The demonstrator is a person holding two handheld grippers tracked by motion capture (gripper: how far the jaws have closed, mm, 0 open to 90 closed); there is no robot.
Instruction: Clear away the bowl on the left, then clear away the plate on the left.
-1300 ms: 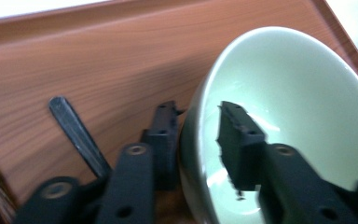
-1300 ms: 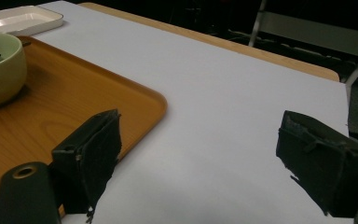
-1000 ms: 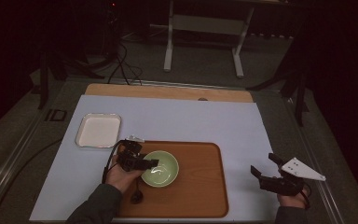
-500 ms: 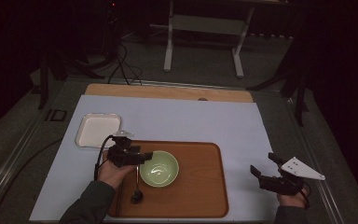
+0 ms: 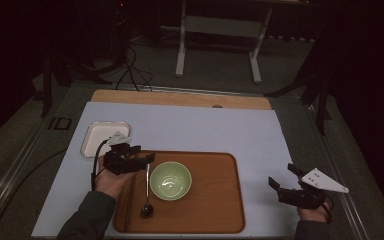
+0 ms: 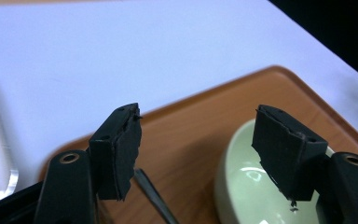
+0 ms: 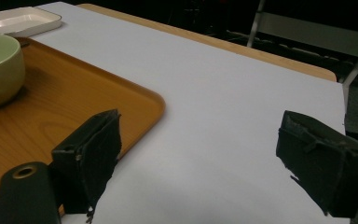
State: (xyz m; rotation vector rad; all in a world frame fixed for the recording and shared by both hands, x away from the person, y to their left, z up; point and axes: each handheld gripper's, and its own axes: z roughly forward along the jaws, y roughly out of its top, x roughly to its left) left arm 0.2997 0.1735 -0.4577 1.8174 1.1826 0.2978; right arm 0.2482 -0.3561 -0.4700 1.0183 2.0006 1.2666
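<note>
A wooden tray sits on the pale tabletop, holding a green bowl with a dark spoon just to its left. The left hand-held gripper hovers over the tray's far left corner; its jaws have just been opening and stand wide, with nothing between them. The right hand-held gripper, also wide and empty, hovers right of the tray. A white dish lies at far left.

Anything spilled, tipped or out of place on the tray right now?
Nothing stands out. The pale green ceramic bowl sits upright on the wooden tray, with the dark spoon lying flat on the tray beside it. No spill shows. The white square dish rests level on the pale mat.
</note>
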